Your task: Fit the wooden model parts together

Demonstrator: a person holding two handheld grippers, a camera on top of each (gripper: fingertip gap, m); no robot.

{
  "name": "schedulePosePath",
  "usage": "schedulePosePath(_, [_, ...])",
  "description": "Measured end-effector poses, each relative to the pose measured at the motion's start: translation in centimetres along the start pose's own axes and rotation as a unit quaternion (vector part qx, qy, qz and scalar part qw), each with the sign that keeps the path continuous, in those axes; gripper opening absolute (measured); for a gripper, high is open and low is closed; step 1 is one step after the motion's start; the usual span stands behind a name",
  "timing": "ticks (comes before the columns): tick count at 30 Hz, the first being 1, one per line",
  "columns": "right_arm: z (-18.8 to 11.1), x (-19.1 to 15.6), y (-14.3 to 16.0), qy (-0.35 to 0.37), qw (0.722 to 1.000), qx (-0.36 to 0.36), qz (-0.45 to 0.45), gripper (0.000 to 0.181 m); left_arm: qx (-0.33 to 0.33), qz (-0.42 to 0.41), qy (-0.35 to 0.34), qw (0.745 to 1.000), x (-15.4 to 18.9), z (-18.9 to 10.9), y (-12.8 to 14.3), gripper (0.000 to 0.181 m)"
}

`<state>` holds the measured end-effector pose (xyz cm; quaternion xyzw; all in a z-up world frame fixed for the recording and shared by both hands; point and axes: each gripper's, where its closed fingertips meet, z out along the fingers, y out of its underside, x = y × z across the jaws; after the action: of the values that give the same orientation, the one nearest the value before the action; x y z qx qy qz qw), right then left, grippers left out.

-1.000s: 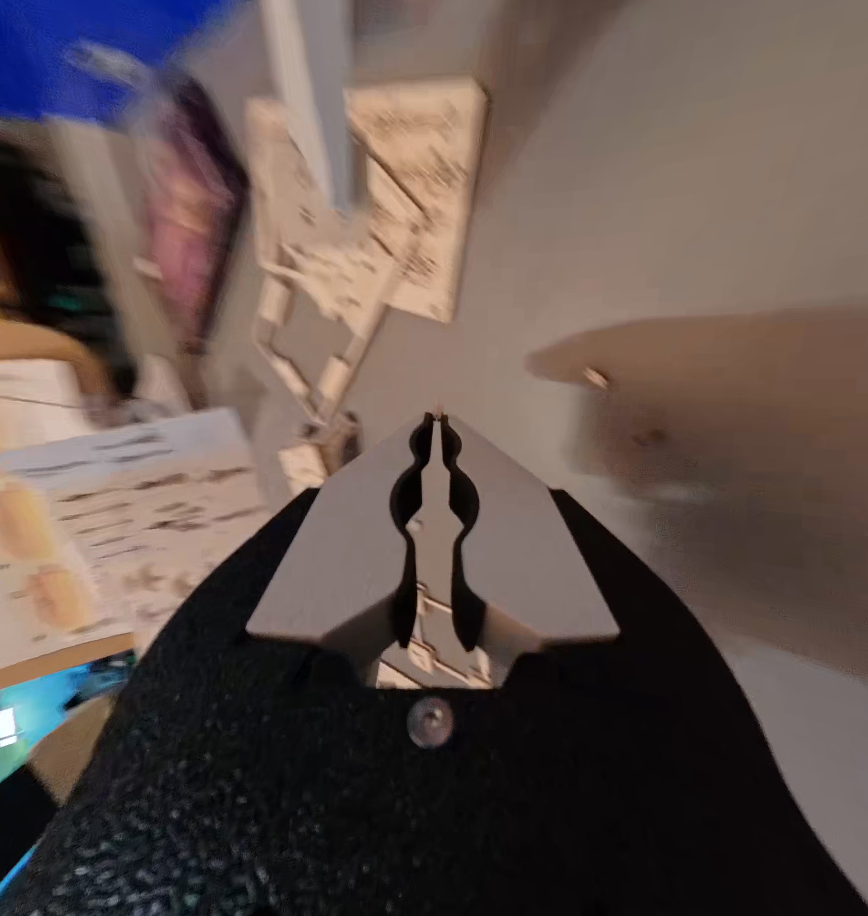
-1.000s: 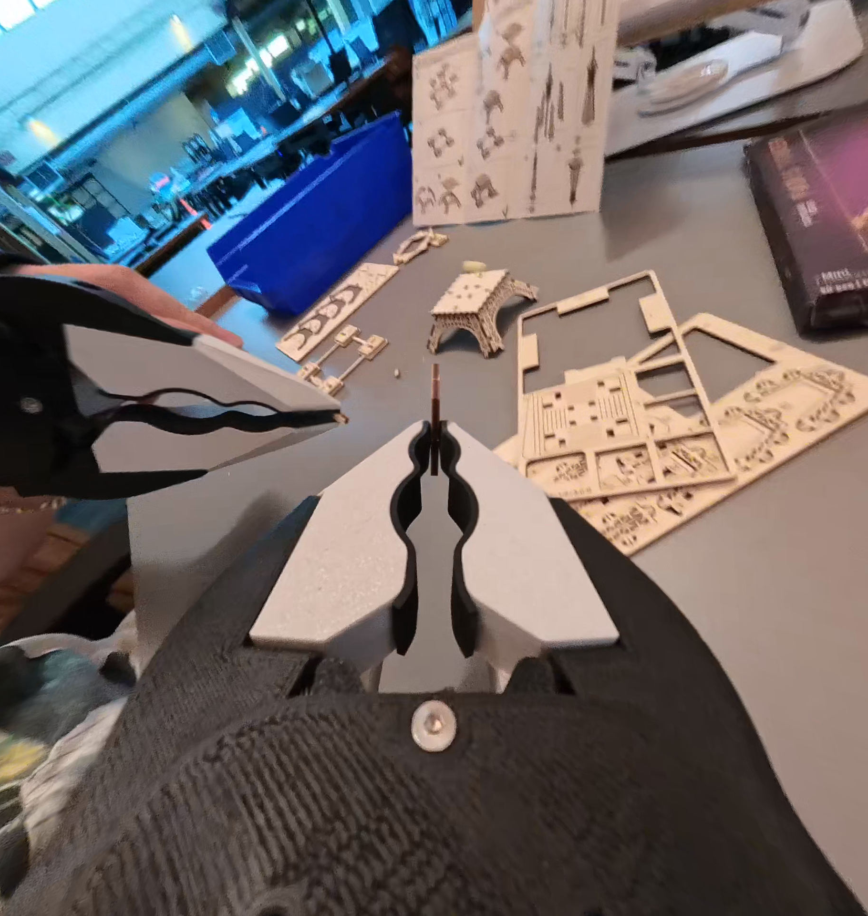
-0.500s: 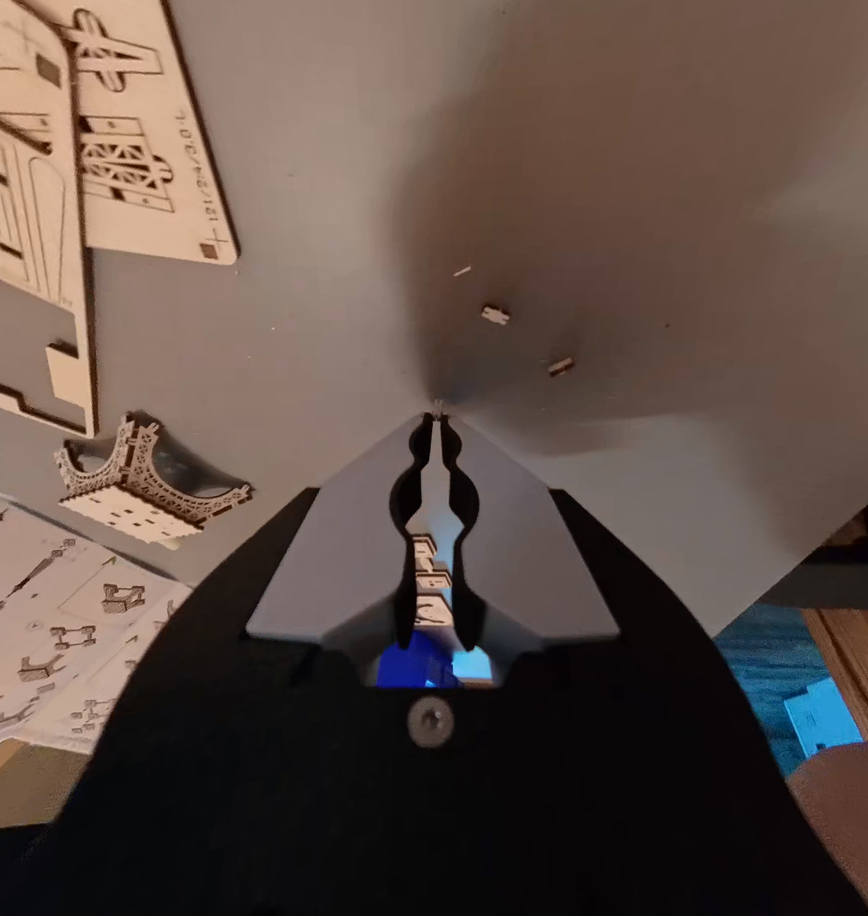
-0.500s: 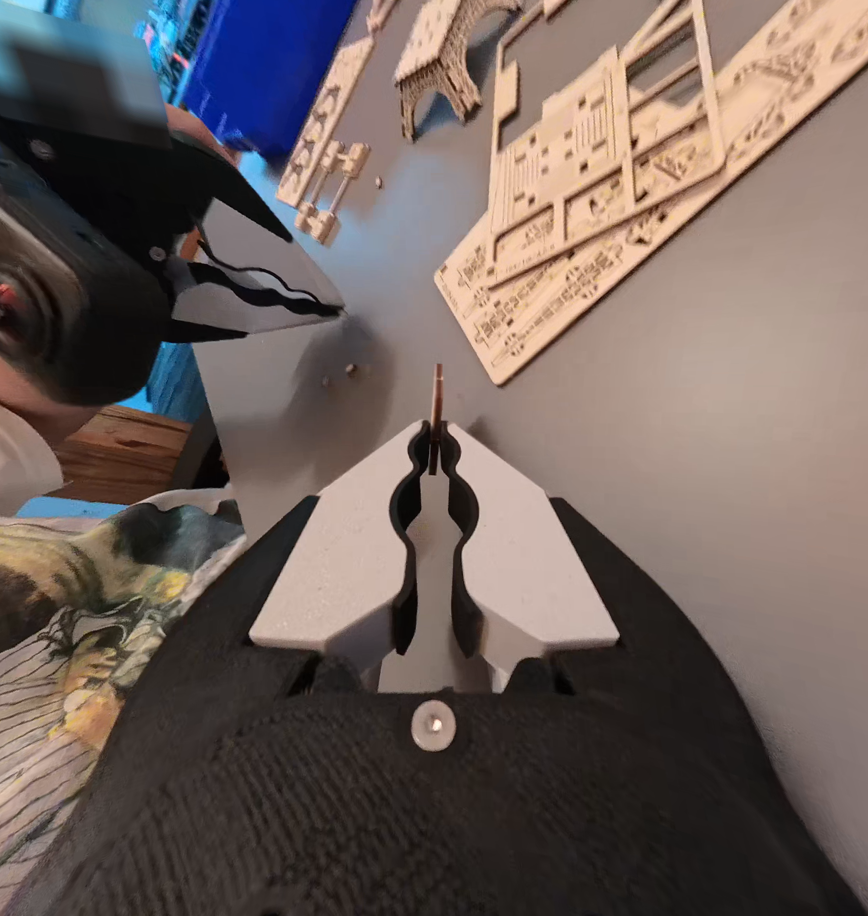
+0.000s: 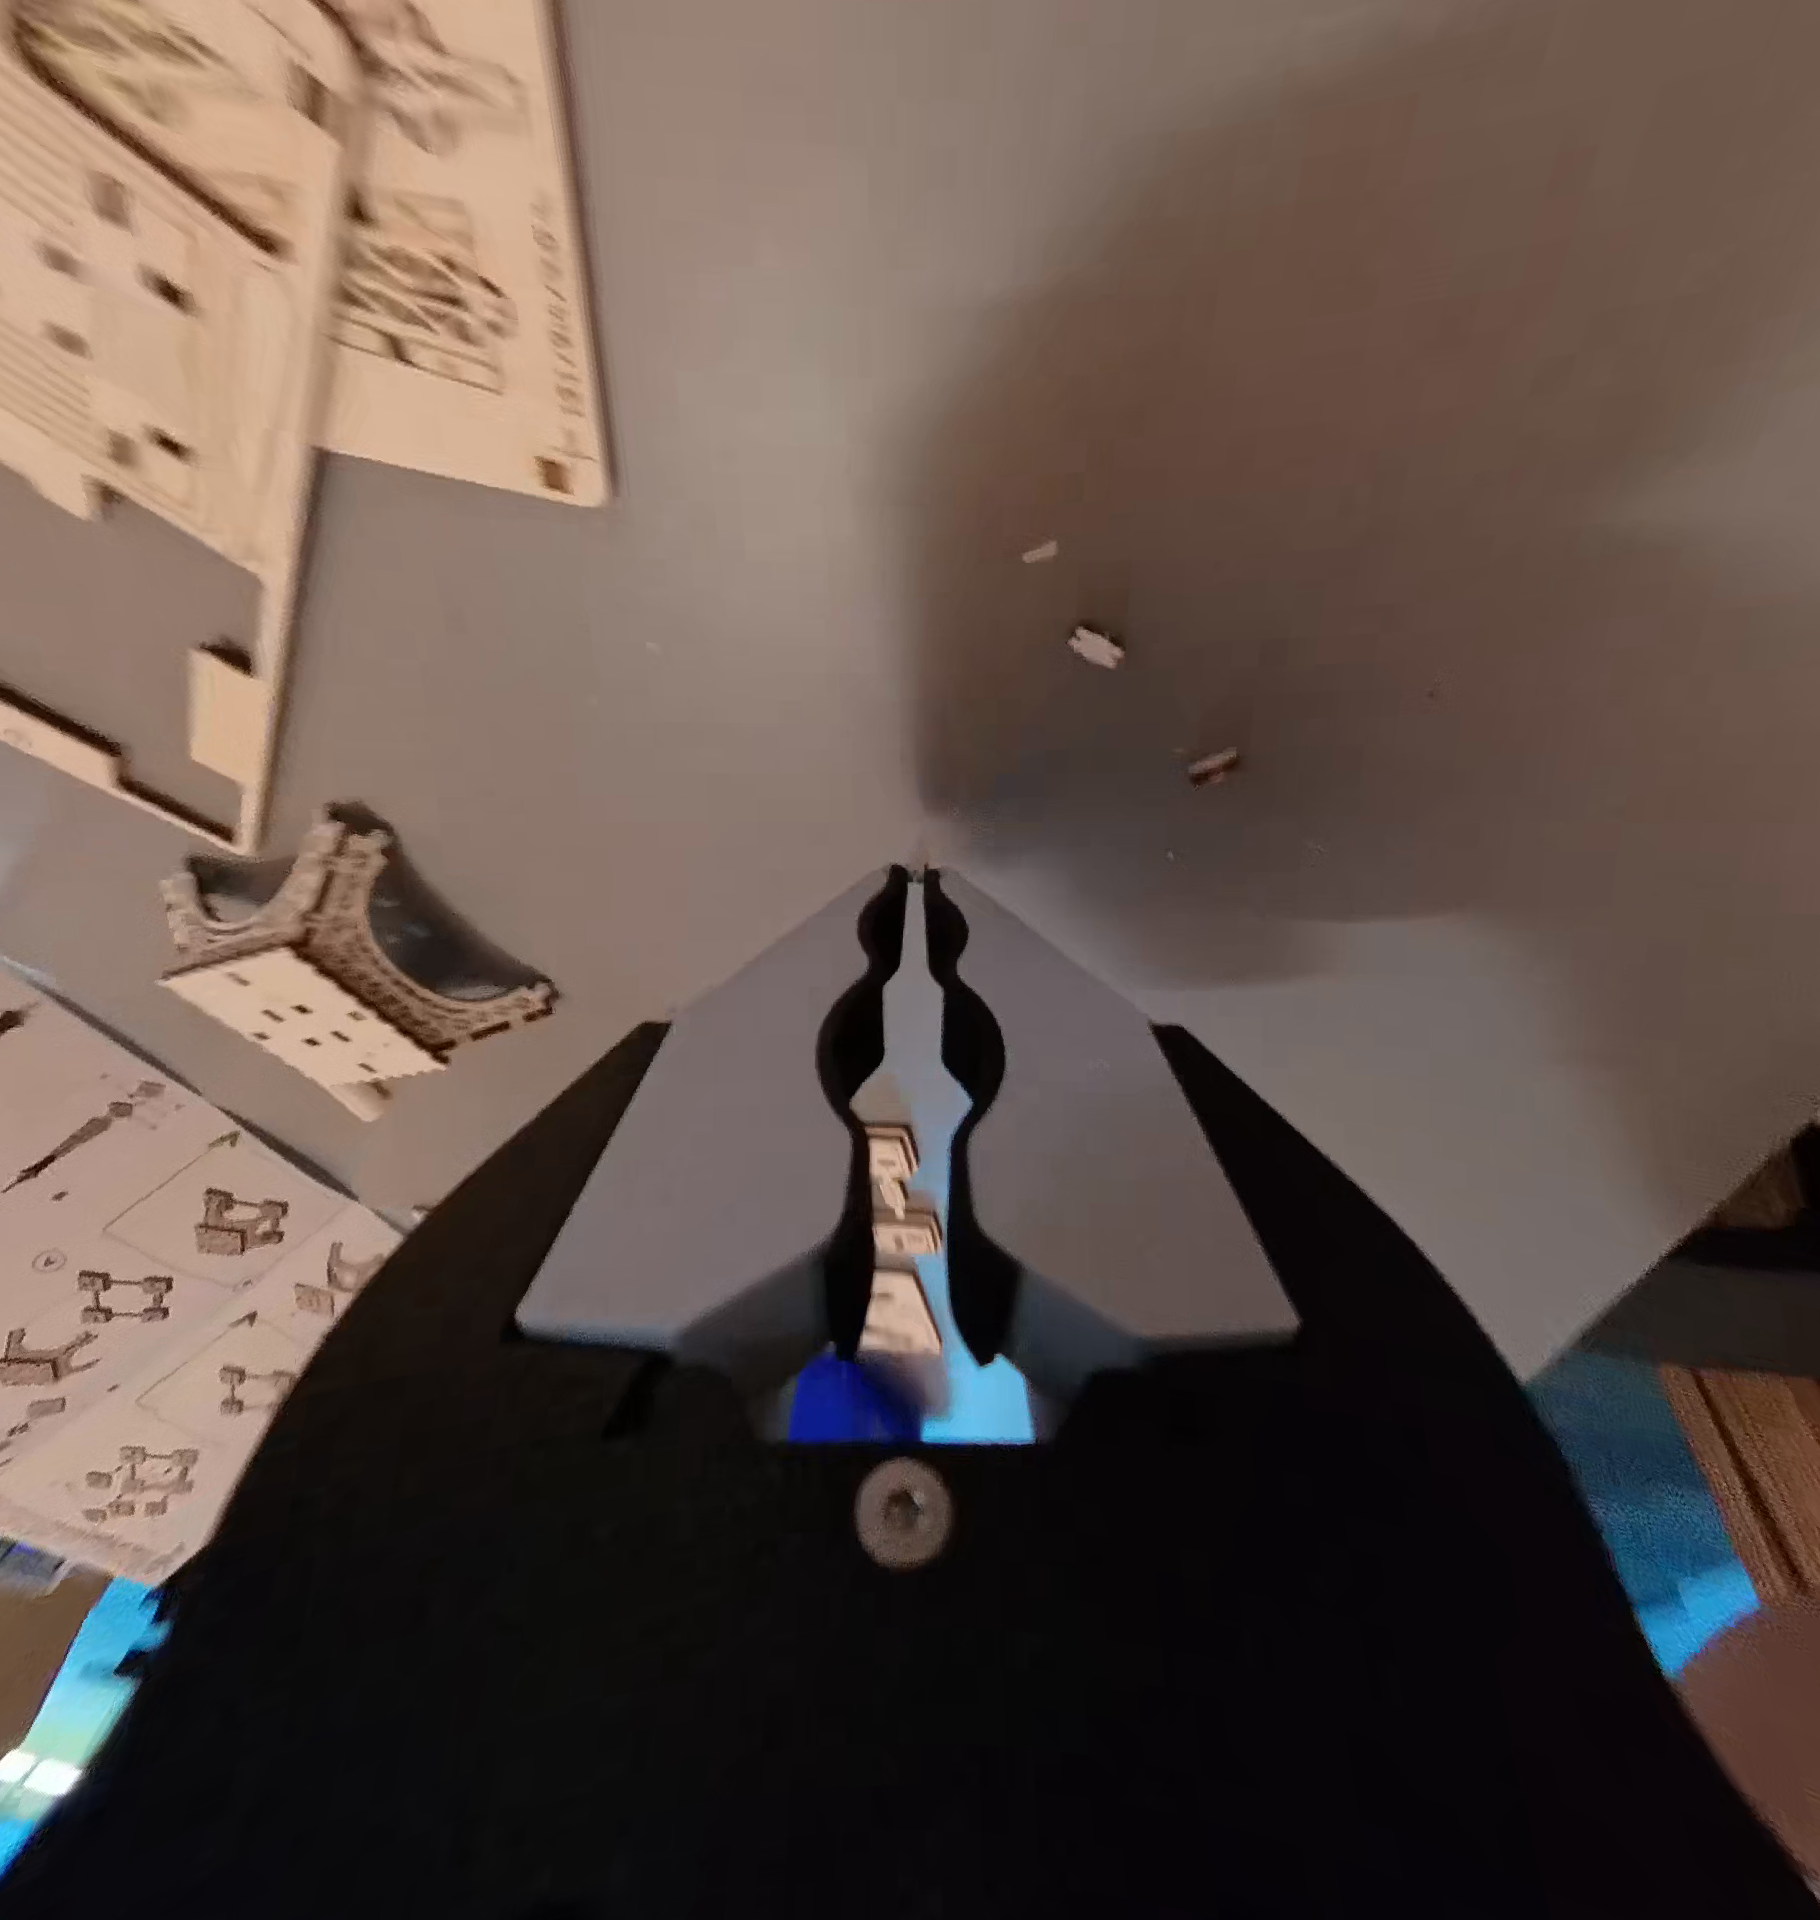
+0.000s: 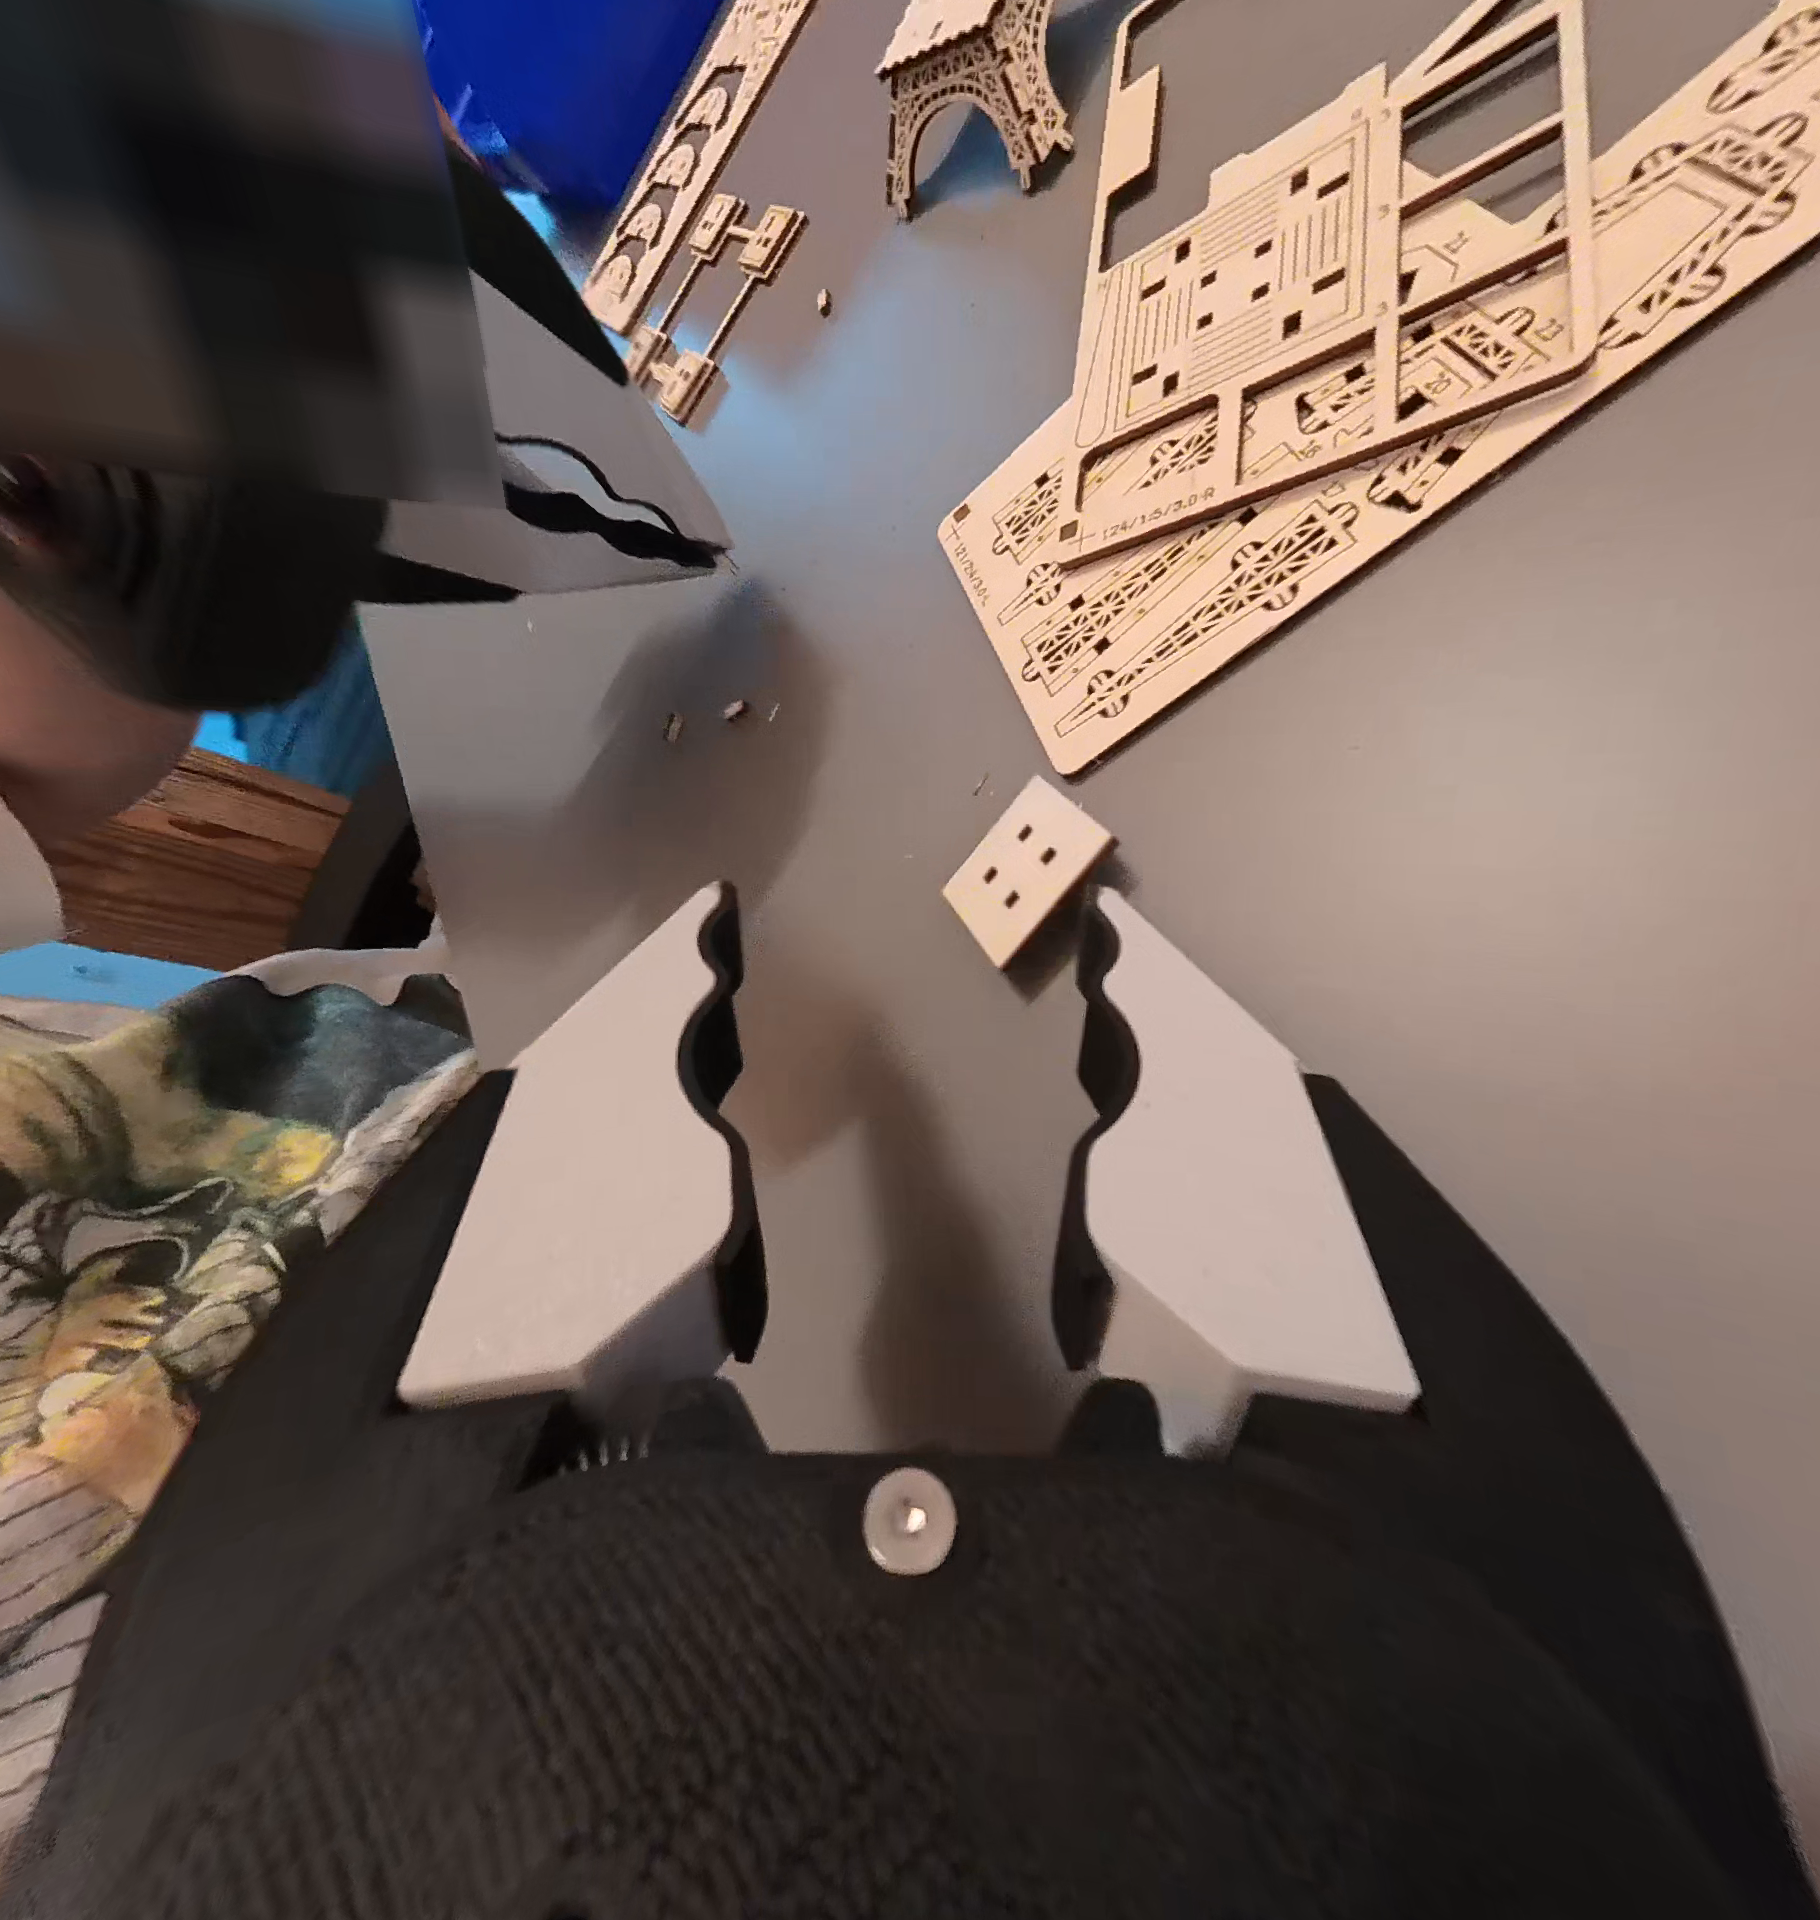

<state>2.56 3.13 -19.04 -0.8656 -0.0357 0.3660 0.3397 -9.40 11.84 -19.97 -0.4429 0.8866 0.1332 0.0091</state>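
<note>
My right gripper point(image 6: 908, 904) is open and empty, low over the grey table point(image 6: 1508, 1039). A small square wooden plate point(image 6: 1031, 871) with four holes lies flat on the table, just off my right fingertip point(image 6: 1103, 925). My left gripper point(image 5: 911, 875) is shut, with a tiny pale speck at its tips that I cannot identify. It also shows in the right wrist view point(image 6: 714, 551), to the left of the plate. The built wooden tower base point(image 6: 973, 94) stands farther back and also shows in the left wrist view point(image 5: 355, 966).
Laser-cut part sheets point(image 6: 1405, 364) point(image 5: 210, 260) lie stacked beyond the plate. Small wood bits point(image 6: 674, 727) point(image 5: 1093, 646) lie between the grippers. A part strip point(image 6: 677, 177), a blue bin point(image 6: 573, 94) and an instruction sheet point(image 5: 106, 1299) sit near the table's far side. The table edge point(image 6: 397, 790) is at left. The left gripper's tips are roughly 15 cm from the right gripper's.
My right gripper has opened and let go of the small wooden plate, which now lies flat on the table. My left gripper stays shut and has shifted slightly.
</note>
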Motion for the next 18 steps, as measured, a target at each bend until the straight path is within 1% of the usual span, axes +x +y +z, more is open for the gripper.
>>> schedulePosePath(1, [-0.3, 0.2, -0.1, 0.012, 1.000, 0.001, -0.008, 0.070, 0.039, -0.010, -0.009, 0.999, -0.3, -0.6, -0.8, 0.000])
schedulePosePath(3, [-1.0, 0.6, -0.6, 0.040, 0.999, 0.012, -0.021, 0.080, 0.142, -0.033, -0.040, 0.988, -1.4, -2.3, -2.9, 0.000])
schedulePosePath(5, [-1.7, -0.1, -1.6, 0.041, 0.998, 0.033, -0.037, 0.078, 0.220, -0.053, -0.079, 0.971, -2.2, -4.1, -4.0, 0.000])
schedulePosePath(7, [-2.3, -0.8, -3.1, 0.041, 0.995, 0.071, -0.057, 0.073, 0.279, -0.031, -0.145, 0.949, -2.9, -5.7, -4.7, 0.000])
schedulePosePath(8, [-2.4, -1.3, -3.9, 0.031, 0.993, 0.092, -0.064, 0.067, 0.300, -0.017, -0.168, 0.939, -2.9, -6.2, -5.1, 0.000])
schedulePosePath(10, [-2.3, -3.2, -5.3, -0.027, 0.988, 0.135, -0.067, 0.053, 0.334, -0.014, -0.220, 0.916, -3.3, -7.3, -5.8, 0.000])
schedulePosePath(12, [-2.2, -4.8, -6.4, -0.088, 0.981, 0.163, -0.053, 0.038, 0.366, -0.011, -0.265, 0.892, -3.5, -8.6, -6.5, 0.001])
schedulePosePath(13, [-2.1, -5.2, -6.8, -0.104, 0.979, 0.171, -0.048, 0.032, 0.381, -0.007, -0.282, 0.881, -3.5, -9.2, -6.8, 0.000])
schedulePosePath(16, [-1.0, -5.0, -6.7, -0.105, 0.979, 0.165, -0.051, 0.030, 0.396, 0.011, -0.316, 0.862, -3.1, -10.3, -7.5, 0.001])
schedulePosePath(18, [-0.7, -5.0, -6.7, -0.117, 0.977, 0.170, -0.045, 0.028, 0.399, 0.032, -0.332, 0.854, -2.8, -10.8, -8.1, 0.001])
